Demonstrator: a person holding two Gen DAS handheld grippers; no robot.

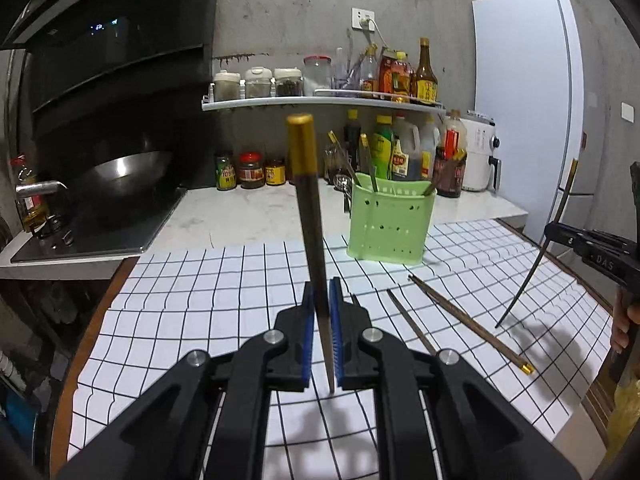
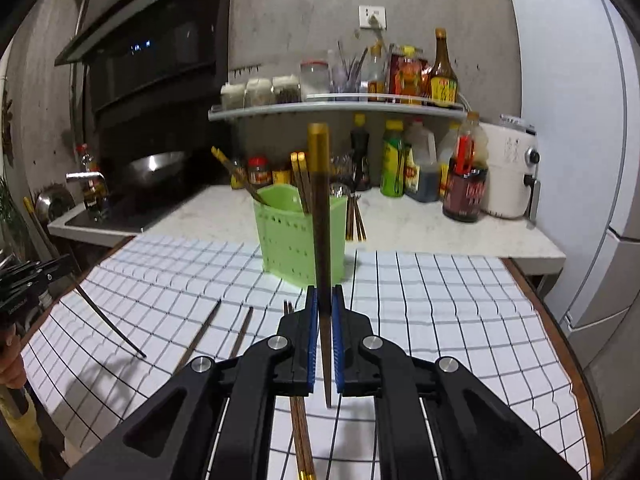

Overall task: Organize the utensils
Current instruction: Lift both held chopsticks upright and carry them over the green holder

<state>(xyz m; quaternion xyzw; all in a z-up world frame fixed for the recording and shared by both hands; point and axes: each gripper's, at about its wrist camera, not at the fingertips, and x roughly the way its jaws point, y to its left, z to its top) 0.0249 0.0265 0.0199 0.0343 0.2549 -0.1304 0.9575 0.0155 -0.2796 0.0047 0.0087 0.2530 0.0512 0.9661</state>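
one gold-capped chopstick (image 1: 310, 216) is gripped upright in the clenched left tool (image 1: 322, 334), another (image 2: 321, 216) in the clenched right tool (image 2: 325, 336); each should be tipped point-down over the green holder (image 1: 390, 220) on the bench (image 1: 192, 280) before being released.

Holder (image 1: 390, 224) contents hidden; shelf labels blurred.

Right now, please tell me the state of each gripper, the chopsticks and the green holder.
Left gripper: shut on a gold-capped chopstick, held upright.
Right gripper: shut on another chopstick, also upright.
Green holder: standing on the checked cloth, a few chopsticks inside.
Loose chopsticks: lying flat on the cloth.
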